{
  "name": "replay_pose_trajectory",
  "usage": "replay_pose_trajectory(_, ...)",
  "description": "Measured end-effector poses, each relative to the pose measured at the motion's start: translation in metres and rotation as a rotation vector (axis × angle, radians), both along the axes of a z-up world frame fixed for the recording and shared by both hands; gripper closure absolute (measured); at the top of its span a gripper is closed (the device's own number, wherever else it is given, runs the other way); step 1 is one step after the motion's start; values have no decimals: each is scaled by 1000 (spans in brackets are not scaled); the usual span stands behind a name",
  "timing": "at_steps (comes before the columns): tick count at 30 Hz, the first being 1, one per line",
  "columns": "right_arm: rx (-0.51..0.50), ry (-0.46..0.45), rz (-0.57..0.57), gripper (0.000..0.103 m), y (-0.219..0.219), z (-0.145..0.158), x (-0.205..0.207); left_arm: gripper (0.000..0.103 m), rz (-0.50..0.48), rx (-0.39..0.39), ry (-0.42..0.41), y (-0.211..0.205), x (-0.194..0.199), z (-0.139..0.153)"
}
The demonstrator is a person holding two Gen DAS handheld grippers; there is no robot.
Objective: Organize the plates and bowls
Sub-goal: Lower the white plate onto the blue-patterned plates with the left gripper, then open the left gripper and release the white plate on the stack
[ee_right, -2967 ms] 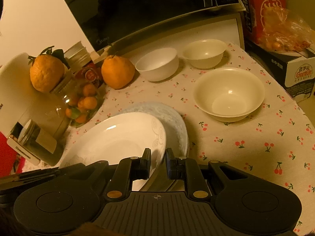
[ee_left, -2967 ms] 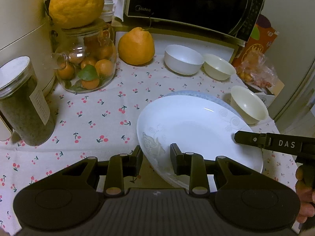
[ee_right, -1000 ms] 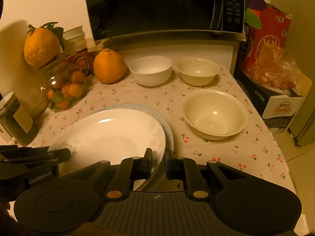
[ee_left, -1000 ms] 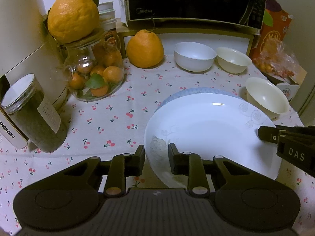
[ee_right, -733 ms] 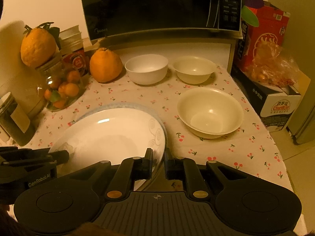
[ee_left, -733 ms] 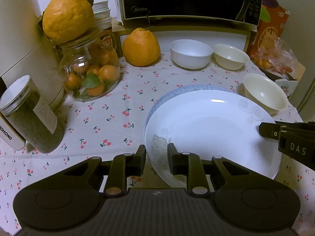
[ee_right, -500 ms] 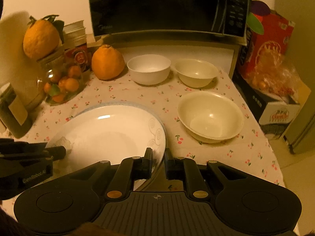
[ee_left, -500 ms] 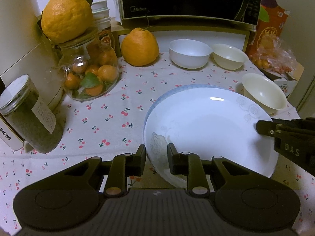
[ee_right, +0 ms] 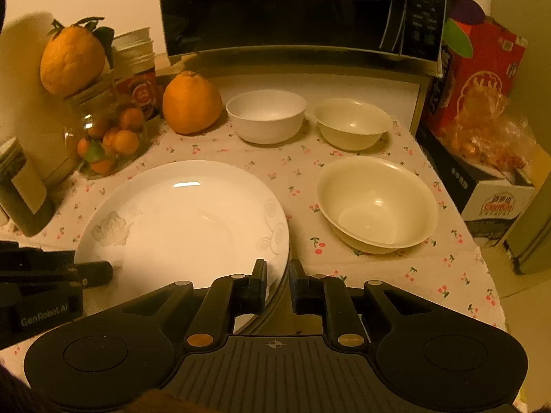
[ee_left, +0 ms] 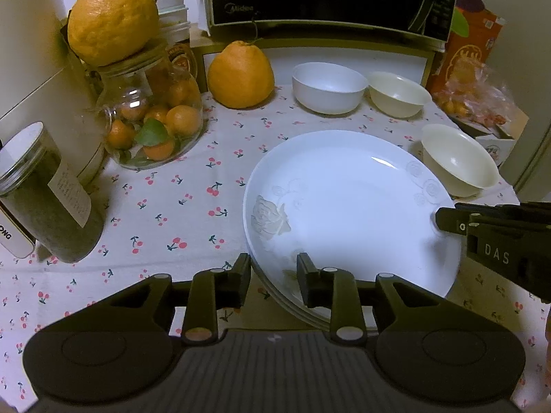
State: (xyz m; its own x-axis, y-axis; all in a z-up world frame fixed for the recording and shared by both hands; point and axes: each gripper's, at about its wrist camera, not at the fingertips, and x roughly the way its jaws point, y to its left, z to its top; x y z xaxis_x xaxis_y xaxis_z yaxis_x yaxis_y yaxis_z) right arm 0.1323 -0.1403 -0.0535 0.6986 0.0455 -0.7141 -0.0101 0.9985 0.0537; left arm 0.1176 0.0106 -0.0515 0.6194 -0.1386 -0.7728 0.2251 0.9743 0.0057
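**Home kitchen corner, small dining table**

I'm looking at a domestic kitchen w/ a lived-in feel. Microwave (ee_right: 296, 10) sits at 12 o'clock on a low shelf. Cherry-print tablecloth (ee_left: 165, 213) covers the table. Big citrus (ee_left: 241, 75) at 11, glass jar of small oranges (ee_left: 151, 120) at 10, lidded canister (ee_left: 44, 199) at 9. Printed food boxes (ee_right: 482, 79) & a plastic bag of snacks (ee_right: 492, 141) at 2. Bowls (ee_right: 375, 203) & plate (ee_right: 186, 220) set out mid-table.

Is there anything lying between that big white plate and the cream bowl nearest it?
Nothing visible: only bare cherry-print cloth separates the white plate from the nearest cream bowl.
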Motion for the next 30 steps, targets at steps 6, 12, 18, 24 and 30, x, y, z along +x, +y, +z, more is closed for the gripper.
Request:
replay_pose_trajectory(6, 92, 34, -3, 78, -9, 4, 1, 65, -4, -26, 24, 2, 1, 0)
replay_pose_trajectory(12, 236, 64, -18, 49, -20, 11, -1, 37, 2, -61, 47, 5, 2, 3)
replay_pose_trajectory(18, 298, 65, -22, 27, -28, 21, -8, 11, -21, -79, 65, 7, 0, 9)
replay_pose_trajectory(24, 331, 60, -33, 17, -40, 32, -3, 3, -54, -54, 90, 4, 9, 13)
replay_pose_trajectory(30, 360, 28, -67, 12, -55, 42, 18, 1, -51, -57, 73, -1, 30, 27)
